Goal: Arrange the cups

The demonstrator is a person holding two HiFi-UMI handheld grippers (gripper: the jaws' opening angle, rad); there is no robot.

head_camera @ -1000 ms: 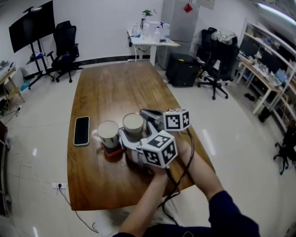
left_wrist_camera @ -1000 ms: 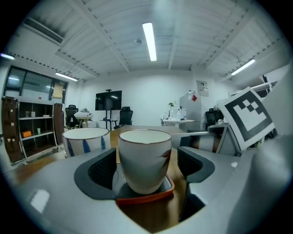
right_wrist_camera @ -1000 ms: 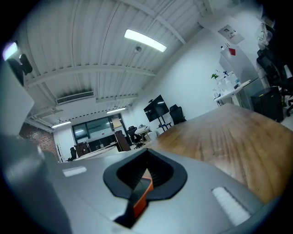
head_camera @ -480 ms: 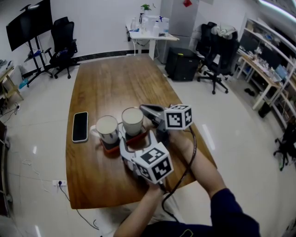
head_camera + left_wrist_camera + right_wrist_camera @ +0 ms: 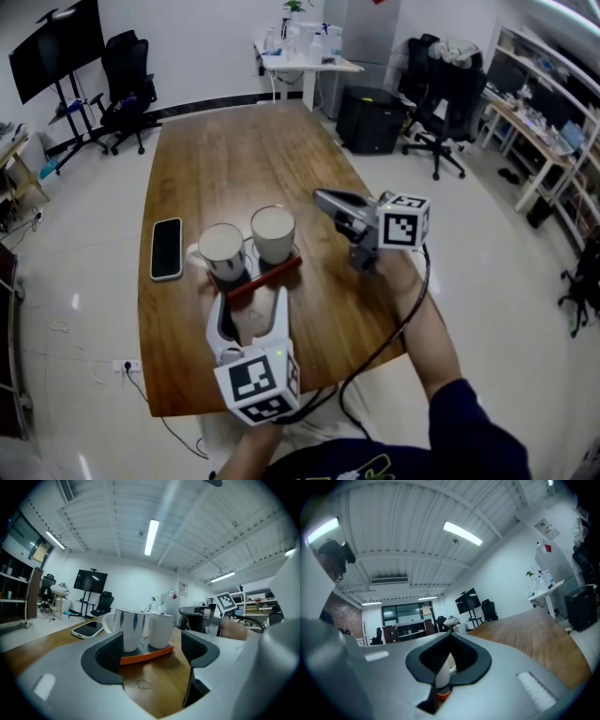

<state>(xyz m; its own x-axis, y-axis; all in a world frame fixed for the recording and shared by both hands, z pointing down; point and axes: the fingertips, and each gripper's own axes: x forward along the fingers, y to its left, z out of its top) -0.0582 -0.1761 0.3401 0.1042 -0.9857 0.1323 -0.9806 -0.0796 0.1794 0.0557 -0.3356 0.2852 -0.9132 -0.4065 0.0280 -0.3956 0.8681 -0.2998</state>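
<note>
Office chairs and desks ring the long wooden table (image 5: 244,159). On it two cups stand close side by side on an orange tray (image 5: 272,273), beside a phone (image 5: 166,247): the handled cup (image 5: 222,249) and the plain cup (image 5: 273,232). Your left gripper (image 5: 250,312) sits just short of the tray, jaws spread wide around nothing, aimed straight at the pair. Your right gripper (image 5: 328,201), pinched shut and empty, hangs off to their right. I'd judge the left one nearer, with the tray's long side facing it.
</note>
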